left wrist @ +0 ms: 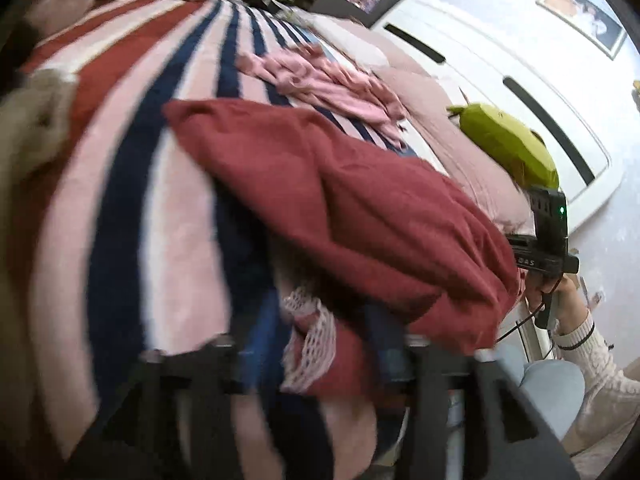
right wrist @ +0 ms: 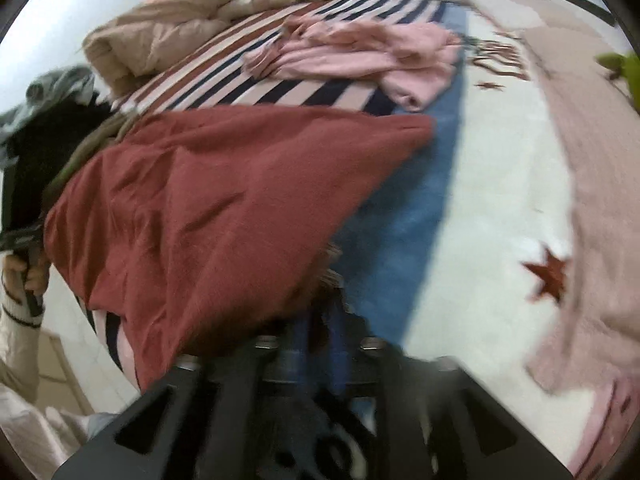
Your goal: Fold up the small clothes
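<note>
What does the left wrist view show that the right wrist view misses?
Only the left wrist view: a white lace trim under the red garment and a framed picture on the wall. Only the right wrist view: a red star on the white blanket section and a beige duvet. Both: the red garment, the crumpled pink garment and the striped blanket.
</note>
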Available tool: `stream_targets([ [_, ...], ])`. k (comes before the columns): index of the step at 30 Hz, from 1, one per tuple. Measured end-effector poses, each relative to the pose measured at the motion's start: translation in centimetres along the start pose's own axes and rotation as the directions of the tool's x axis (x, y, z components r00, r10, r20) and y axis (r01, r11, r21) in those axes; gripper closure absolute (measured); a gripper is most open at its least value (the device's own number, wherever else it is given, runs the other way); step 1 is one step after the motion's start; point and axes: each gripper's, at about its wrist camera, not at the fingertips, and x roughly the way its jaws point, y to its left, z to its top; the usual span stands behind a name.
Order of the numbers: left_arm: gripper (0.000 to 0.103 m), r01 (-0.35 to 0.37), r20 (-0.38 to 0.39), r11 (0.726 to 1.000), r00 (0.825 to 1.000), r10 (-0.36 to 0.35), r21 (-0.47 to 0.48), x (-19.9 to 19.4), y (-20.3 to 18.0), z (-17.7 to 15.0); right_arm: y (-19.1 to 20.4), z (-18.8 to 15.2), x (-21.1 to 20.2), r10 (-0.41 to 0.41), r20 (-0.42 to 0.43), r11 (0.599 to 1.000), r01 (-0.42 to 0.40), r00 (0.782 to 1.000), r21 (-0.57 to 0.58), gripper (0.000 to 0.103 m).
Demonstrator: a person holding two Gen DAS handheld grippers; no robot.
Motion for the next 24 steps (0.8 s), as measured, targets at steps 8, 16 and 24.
stream_targets([
  [8,0.033,0.058,0.036,0.993,0.997,-0.062,0.105,-2.0,-4.7,-0.5,-0.1,-1.8,-5.3,0.075,0.151,0.995,-0.083,0.986,0.048,0.054],
  [16,0.023,0.063,0.033,0.983,0.997,-0.070,0.170,-4.0,-5.6,-0.4,3.2,-1.3,-3.3,0.164,0.081,0.986,-0.162,0.983,-0.025,0.042],
  [24,0.019,-0.007,0.041,0.991,0.999,0.002,0.132,-2.8,-6.5,-0.6,4.9,-0.7,-0.4,0.144,0.046,0.988,-0.141,0.988,-0.061,0.042],
])
